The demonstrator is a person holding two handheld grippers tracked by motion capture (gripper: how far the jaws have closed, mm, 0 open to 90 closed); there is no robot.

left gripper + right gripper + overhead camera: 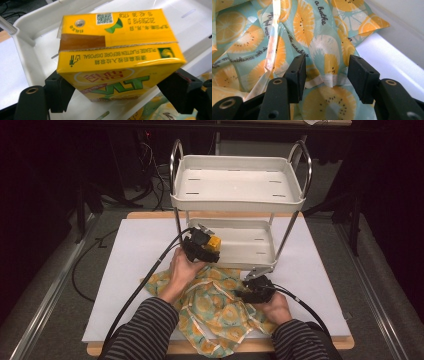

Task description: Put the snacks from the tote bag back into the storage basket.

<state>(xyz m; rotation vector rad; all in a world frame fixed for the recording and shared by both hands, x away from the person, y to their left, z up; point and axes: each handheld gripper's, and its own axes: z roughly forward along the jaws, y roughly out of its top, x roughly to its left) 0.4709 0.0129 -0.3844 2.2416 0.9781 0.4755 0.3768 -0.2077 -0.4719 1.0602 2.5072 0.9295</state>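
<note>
My left gripper (210,247) is shut on a yellow drink carton (117,52), its jaws pressing the carton's two sides. It holds the carton (214,242) at the front left edge of the white cart's lower tray (250,247). A crumpled cloth (220,307) with an orange-slice print on pale blue lies on the white board near the front edge. My right gripper (240,293) rests low over the cloth's right part. In the right gripper view its jaws stand open around a fold of the cloth (322,45), apart from it on both sides (327,75).
The white two-tier cart (239,195) stands at the back middle of the white board (135,255); its upper tray (235,182) is bare. Metal legs and handles frame it. Black cables trail from both grippers. Dark floor surrounds the table.
</note>
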